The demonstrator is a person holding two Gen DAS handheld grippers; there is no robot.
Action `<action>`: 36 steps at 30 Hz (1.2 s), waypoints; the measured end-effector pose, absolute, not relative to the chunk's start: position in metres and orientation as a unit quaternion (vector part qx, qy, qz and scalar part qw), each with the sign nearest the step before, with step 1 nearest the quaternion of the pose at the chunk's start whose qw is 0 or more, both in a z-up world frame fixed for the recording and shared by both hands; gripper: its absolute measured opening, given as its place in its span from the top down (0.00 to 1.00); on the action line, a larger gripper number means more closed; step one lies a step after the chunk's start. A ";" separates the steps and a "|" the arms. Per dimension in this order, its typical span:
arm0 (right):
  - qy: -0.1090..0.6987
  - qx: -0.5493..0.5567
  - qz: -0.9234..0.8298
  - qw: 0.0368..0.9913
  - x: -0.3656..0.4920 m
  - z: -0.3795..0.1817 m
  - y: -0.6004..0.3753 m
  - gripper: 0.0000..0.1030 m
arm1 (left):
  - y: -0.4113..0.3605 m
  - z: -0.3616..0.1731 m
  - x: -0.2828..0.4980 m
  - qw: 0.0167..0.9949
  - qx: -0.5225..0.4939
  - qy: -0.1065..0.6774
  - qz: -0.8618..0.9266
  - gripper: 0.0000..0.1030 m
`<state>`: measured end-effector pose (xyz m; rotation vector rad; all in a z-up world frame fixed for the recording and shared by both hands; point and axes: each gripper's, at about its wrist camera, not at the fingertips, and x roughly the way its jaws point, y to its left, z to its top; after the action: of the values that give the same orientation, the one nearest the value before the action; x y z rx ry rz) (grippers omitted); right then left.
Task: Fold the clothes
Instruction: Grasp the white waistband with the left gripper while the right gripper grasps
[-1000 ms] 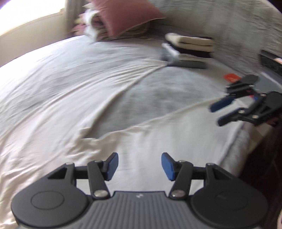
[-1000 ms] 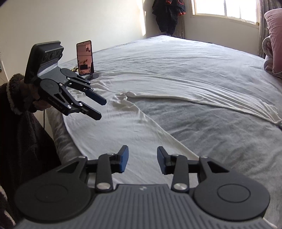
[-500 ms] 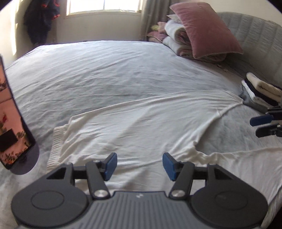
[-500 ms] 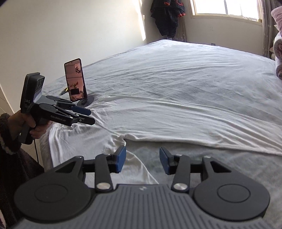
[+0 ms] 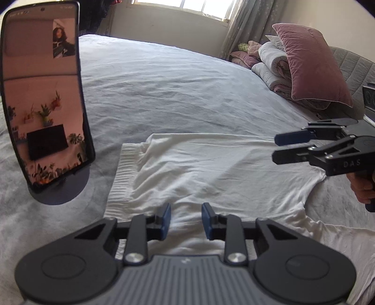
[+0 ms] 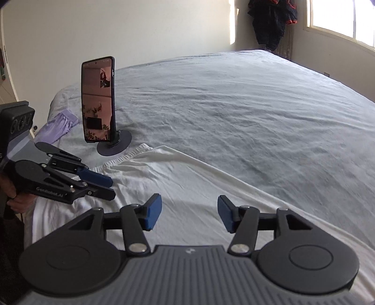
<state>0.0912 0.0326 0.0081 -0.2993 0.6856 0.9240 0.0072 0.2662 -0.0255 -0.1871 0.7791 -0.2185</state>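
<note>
A white long-sleeved garment [image 5: 211, 169] lies spread flat on the grey bed [image 5: 175, 93], its ribbed hem [image 5: 118, 173] toward the phone. My left gripper [image 5: 185, 220] hovers low over the hem-side edge. Its jaws are closing, and cloth shows through the gap with no pad pressing on it. In the right wrist view the same left gripper [image 6: 112, 188] sits at the garment's [image 6: 187, 183] near-left corner. My right gripper [image 6: 189, 212] is above the cloth with its jaws opening and nothing between them. It also appears at the right [image 5: 275, 149].
A phone on a round stand [image 5: 44, 101] stands just left of the hem, also seen in the right wrist view [image 6: 98, 101]. Pink pillow and folded bedding [image 5: 309, 65] are at the headboard. A purple cloth [image 6: 58, 126] lies at the bed corner. Dark clothes [image 6: 271, 21] hang by the window.
The left gripper swung left toward the phone and ribbed hem, and its jaws narrowed. The right gripper moved left along the garment, closer to the left one, and its jaws widened.
</note>
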 end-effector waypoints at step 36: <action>0.299 -0.183 0.438 0.828 0.054 0.062 0.099 0.98 | 0.269 -0.035 0.016 0.907 -0.089 0.410 -0.034 0.96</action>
<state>0.0544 0.0986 0.0615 -0.3891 0.6344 0.9296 0.0162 0.2692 -0.0352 -0.1839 0.8454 -0.0693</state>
